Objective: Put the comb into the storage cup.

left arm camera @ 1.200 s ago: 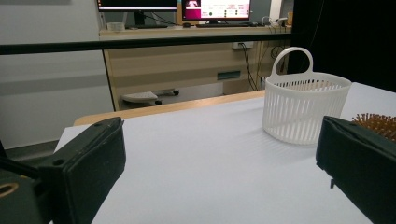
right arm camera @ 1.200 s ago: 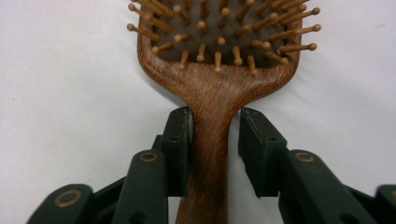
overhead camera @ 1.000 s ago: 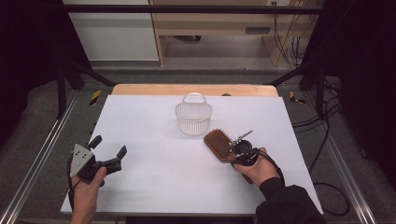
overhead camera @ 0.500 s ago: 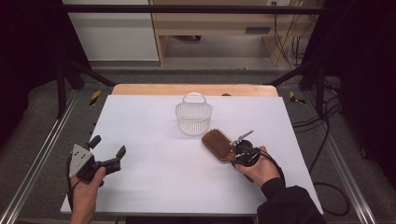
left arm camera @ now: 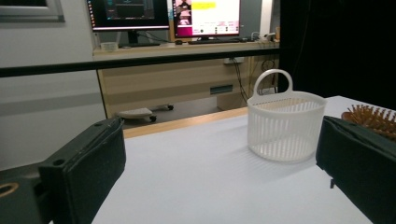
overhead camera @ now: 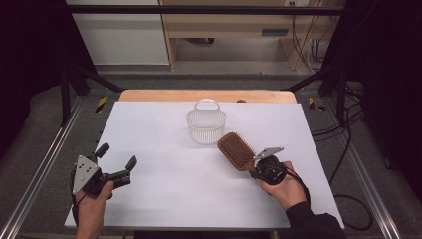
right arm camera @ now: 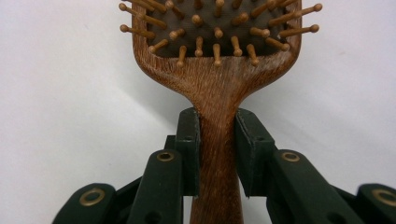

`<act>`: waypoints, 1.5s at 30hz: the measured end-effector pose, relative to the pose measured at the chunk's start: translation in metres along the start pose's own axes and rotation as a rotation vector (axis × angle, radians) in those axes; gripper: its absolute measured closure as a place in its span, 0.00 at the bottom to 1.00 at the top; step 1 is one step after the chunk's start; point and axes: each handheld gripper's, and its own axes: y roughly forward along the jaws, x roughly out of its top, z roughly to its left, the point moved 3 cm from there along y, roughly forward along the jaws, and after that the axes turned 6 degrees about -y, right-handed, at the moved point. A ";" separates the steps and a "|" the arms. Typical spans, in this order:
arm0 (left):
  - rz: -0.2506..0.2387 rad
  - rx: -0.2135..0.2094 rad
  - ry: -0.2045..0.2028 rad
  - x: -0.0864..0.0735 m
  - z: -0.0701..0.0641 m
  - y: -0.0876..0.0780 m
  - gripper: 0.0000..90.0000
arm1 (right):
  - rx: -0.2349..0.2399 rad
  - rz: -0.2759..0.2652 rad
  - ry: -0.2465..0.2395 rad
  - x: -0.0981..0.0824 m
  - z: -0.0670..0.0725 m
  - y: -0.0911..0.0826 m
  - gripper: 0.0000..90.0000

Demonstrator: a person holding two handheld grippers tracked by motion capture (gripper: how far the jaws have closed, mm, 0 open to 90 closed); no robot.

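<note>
A brown wooden paddle hairbrush [overhead camera: 236,149] lies bristles-up right of the table's middle. My right gripper [overhead camera: 252,170] is shut on its handle. In the right gripper view the two black pads press both sides of the wooden neck just below the brush head [right arm camera: 215,60]. A white slotted plastic basket [overhead camera: 206,127] with a loop handle stands upright behind the brush head, apart from it. My left gripper [overhead camera: 118,155] rests near the table's front left, open, with nothing between its jaws. Its own view looks past them to the basket [left arm camera: 285,123] and the brush bristles [left arm camera: 373,116].
The white table top [overhead camera: 164,199] has a wooden strip [overhead camera: 209,95] along its far edge. Metal rails run down both sides and cables lie on the floor at the right. A desk with lit monitors [left arm camera: 168,16] stands beyond the table.
My right hand has shifted slightly to the right and toward the table's front with the brush still gripped. The left gripper and basket have stayed put.
</note>
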 end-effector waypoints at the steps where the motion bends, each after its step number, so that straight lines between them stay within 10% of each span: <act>1: 0.000 0.000 0.000 0.000 0.000 0.000 0.02 | -0.002 -0.015 -0.004 0.000 0.000 -0.001 0.81; 31: 0.065 -0.279 0.141 0.036 -0.118 0.088 0.02 | -0.107 -0.317 0.073 0.011 0.001 -0.024 0.81; 45: 0.092 -0.332 0.084 0.039 -0.143 0.117 0.02 | -0.095 -0.427 0.056 0.027 0.008 -0.032 0.81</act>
